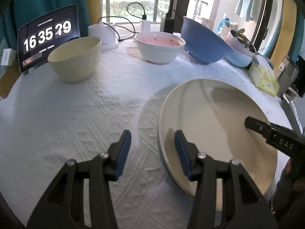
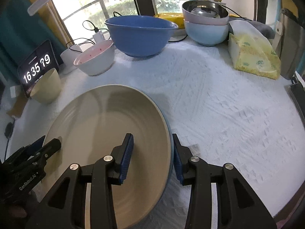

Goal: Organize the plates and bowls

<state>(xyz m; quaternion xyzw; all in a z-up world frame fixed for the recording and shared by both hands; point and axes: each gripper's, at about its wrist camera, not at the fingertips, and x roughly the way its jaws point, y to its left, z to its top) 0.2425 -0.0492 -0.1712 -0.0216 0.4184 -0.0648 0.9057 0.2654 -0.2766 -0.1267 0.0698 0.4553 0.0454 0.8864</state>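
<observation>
Right wrist: plate (image 2: 99, 133) foreground; bowls (image 2: 140, 35), tissue pack (image 2: 253, 57) behind.

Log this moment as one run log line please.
phase: plate grasp | left gripper: open, straddling plate rim | right gripper: open, straddling opposite rim | plate: on tablecloth

Cream plate (image 2: 99, 126) with a blue underside, deep-blue bowl (image 2: 139, 36), pale-yellow bowl (image 1: 76, 59), white embossed cloth (image 1: 76, 114) on the worktop.
</observation>
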